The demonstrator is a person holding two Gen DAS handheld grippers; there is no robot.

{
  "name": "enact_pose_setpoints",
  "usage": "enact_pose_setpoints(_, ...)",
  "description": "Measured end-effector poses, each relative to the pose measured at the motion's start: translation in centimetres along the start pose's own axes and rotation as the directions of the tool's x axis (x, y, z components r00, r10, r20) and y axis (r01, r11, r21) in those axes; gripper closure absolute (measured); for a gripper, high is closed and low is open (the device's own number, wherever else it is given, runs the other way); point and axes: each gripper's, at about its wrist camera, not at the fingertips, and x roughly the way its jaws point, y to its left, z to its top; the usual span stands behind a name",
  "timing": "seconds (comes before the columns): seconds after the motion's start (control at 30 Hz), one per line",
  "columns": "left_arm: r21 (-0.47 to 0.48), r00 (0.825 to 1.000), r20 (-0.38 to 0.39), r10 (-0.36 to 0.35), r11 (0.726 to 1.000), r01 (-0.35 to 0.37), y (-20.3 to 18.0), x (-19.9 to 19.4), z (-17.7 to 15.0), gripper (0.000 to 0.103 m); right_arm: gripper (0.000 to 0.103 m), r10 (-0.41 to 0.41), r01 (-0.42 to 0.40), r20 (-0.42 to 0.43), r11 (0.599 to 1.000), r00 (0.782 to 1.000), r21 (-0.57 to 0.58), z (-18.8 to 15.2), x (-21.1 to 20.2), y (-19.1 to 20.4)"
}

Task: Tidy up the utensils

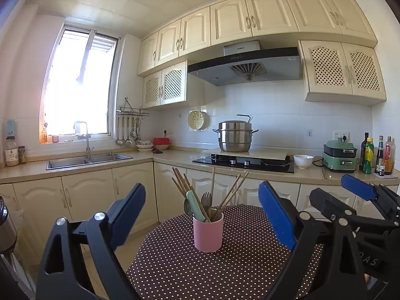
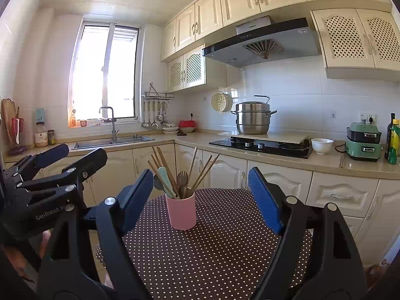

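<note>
A cylindrical pink ceramic cup (image 1: 208, 235) stands upright on the round table with a brown, white-dotted cloth (image 1: 225, 275). Everything visible is already gathered in that cup: wooden chopsticks (image 1: 181, 181) fanning out, a dark metal fork (image 1: 206, 199), a mint-green handled utensil (image 1: 195, 206), and what may be a spoon behind it, too dim to confirm. Nothing lies loose beside the cup. The left gripper (image 1: 202, 211) and right gripper (image 2: 200, 197) both hang short of the cup, jaws spread wide and empty. The organizing looks essentially finished.

matt pink cup (image 1: 208, 235), wooden chopsticks (image 1: 180, 181), dotted tablecloth (image 1: 225, 270)
</note>
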Motion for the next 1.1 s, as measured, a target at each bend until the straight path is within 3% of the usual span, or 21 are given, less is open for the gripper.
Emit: enact_pose_setpoints(1.1, 0.005, 1.000, 0.003, -0.011, 1.000, 0.011, -0.91, 0.27, -0.09, 0.013, 0.024, 0.004, -0.004, -0.008, 1.000, 1.000, 0.023, -0.11, 0.14, -0.51)
